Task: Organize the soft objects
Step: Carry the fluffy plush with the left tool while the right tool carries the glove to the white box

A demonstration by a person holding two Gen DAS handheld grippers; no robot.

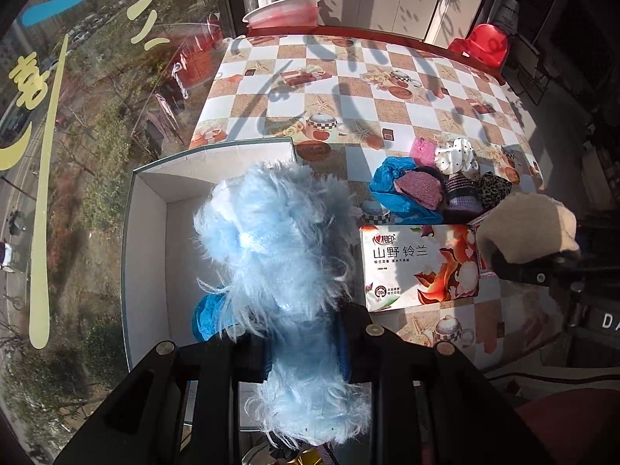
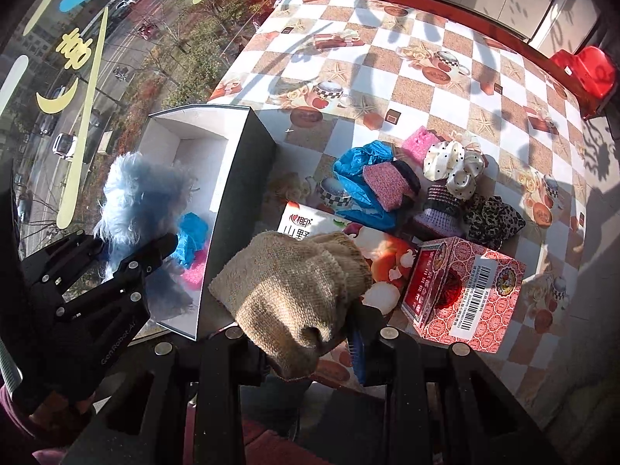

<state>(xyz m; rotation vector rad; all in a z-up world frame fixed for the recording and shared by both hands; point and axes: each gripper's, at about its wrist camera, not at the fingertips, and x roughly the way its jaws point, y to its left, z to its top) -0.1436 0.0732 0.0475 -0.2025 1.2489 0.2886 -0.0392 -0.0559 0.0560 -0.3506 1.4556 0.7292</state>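
My left gripper (image 1: 306,352) is shut on a fluffy light-blue piece (image 1: 279,240) and holds it over the open white box (image 1: 151,240) at the table's left edge; it also shows in the right wrist view (image 2: 135,201). Inside the box lie a blue crinkled item (image 2: 190,236) and a pink item (image 2: 195,271). My right gripper (image 2: 314,348) is shut on a tan burlap pouch (image 2: 294,290), held above the tissue pack (image 1: 418,263). A pile of soft items (image 2: 418,190) lies on the table to the right: blue, pink, polka-dot, leopard.
A red printed carton (image 2: 465,290) stands right of the tissue pack. The checkered tablecloth (image 1: 348,89) stretches back to pink basins (image 1: 286,11) and a red chair (image 1: 484,44). A window with decals (image 1: 58,116) borders the left side.
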